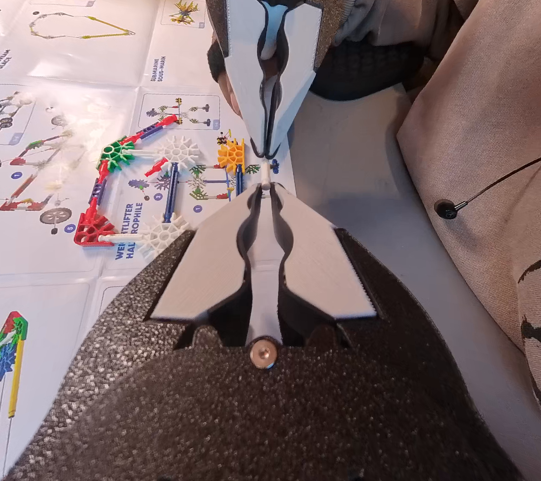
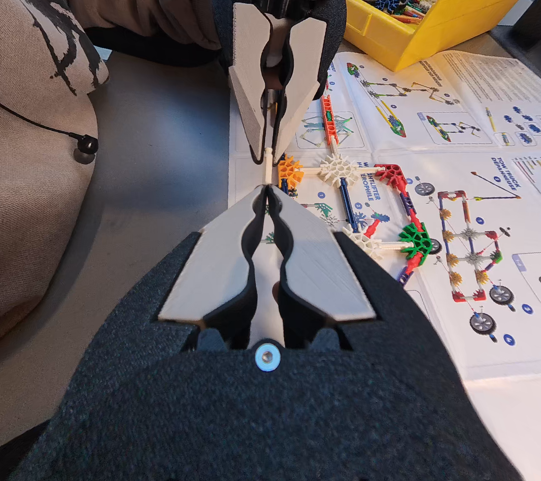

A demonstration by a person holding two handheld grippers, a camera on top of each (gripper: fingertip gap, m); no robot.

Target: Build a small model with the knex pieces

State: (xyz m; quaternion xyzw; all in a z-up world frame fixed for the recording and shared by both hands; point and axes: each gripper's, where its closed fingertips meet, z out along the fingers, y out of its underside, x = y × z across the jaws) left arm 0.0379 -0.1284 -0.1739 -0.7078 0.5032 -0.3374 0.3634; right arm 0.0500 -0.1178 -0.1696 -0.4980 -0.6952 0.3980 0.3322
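A short white rod [image 1: 265, 172] spans the gap between my two grippers, which meet tip to tip. My left gripper [image 1: 265, 188] is shut on its near end. My right gripper [image 1: 264, 155] comes in from the top and is shut on the far end. In the right wrist view my right gripper [image 2: 267, 188] grips the rod [image 2: 268, 169] from below and the left gripper [image 2: 268, 157] from above. An orange connector [image 1: 231, 155] of a flat toy frame lies just beside the rod; I cannot tell whether they touch.
The frame of white [image 1: 177, 152], green [image 1: 115, 155] and red connectors [image 1: 90, 228] with blue rods [image 1: 172, 188] lies on a printed instruction sheet [image 1: 87, 62]. A yellow bin [image 2: 439, 27] of parts stands behind. A person's beige sleeve [image 1: 468, 86] borders the grey table [image 1: 366, 218]. Both grippers' tips are close together, under 4 cm apart. The orange connector [image 1: 231, 155] sits 5 centimetres or so from the ends of my right fingers.
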